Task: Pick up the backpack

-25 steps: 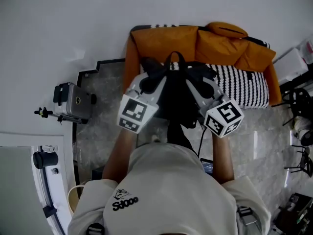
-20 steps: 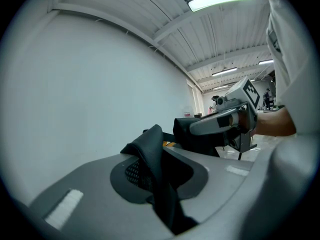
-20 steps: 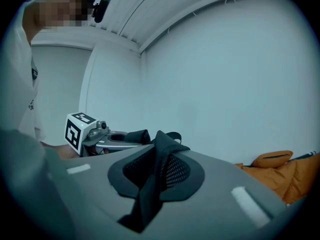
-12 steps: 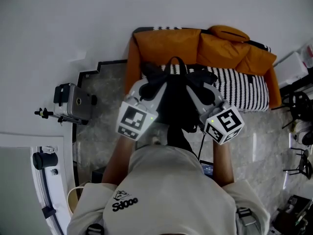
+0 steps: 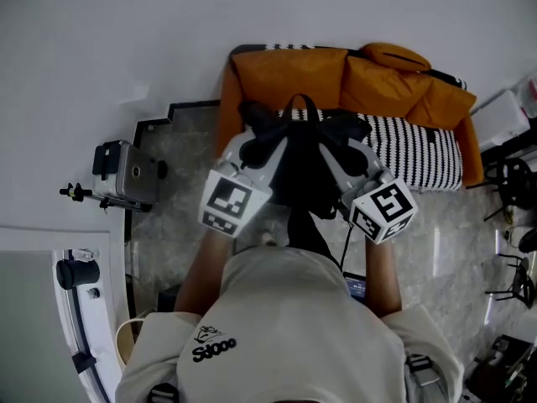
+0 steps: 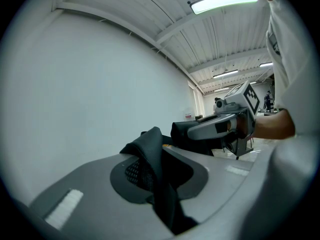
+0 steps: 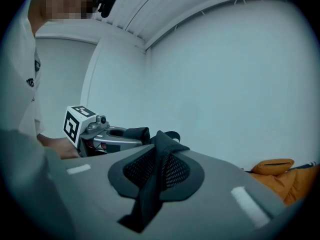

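Left claw (image 6: 153, 159): nearly closed, clamped on a black padded strap (image 6: 161, 194). Right claw (image 7: 160, 159): likewise pinched shut on the second mesh-lined strap (image 7: 148, 194). The black backpack (image 5: 304, 175) is hung between both claws in front of the person, over the front edge of the striped sofa (image 5: 419, 154). Both grips are to be held firm and level, and the lift made evenly, so that neither strap is let slip.

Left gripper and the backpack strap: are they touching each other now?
Touching. The left gripper view shows it: the left gripper has its jaws closed on the black backpack strap, which is pinched between them.
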### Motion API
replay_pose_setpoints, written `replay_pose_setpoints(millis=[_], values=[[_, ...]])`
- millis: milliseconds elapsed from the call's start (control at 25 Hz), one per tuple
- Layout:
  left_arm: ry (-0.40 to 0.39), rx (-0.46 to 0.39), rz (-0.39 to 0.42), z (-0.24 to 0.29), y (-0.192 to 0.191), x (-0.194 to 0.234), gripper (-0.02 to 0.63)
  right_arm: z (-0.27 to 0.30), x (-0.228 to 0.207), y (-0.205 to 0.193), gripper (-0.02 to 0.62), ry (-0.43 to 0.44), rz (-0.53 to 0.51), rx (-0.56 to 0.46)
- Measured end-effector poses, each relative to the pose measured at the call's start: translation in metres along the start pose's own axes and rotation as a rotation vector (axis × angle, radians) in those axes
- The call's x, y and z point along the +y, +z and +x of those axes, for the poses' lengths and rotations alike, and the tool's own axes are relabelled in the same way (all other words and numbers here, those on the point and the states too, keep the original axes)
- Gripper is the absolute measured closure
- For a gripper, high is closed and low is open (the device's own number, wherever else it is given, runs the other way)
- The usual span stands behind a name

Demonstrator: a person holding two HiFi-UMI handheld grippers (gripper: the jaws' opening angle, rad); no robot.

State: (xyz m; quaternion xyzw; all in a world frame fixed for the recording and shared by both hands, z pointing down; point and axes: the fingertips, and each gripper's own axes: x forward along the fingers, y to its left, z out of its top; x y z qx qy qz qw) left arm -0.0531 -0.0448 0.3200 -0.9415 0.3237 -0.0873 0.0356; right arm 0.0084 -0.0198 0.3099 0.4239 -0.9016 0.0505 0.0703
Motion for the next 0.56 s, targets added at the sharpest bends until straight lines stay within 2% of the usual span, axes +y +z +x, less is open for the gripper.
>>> replay_pose_setpoints(millis=[560], values=[[0.006,0.019,-0.014,0.0042,-0.0087,0.0014,0.555,0.0075,-0.0058,-0.0101,0.560,0.015,0.008,0.025]])
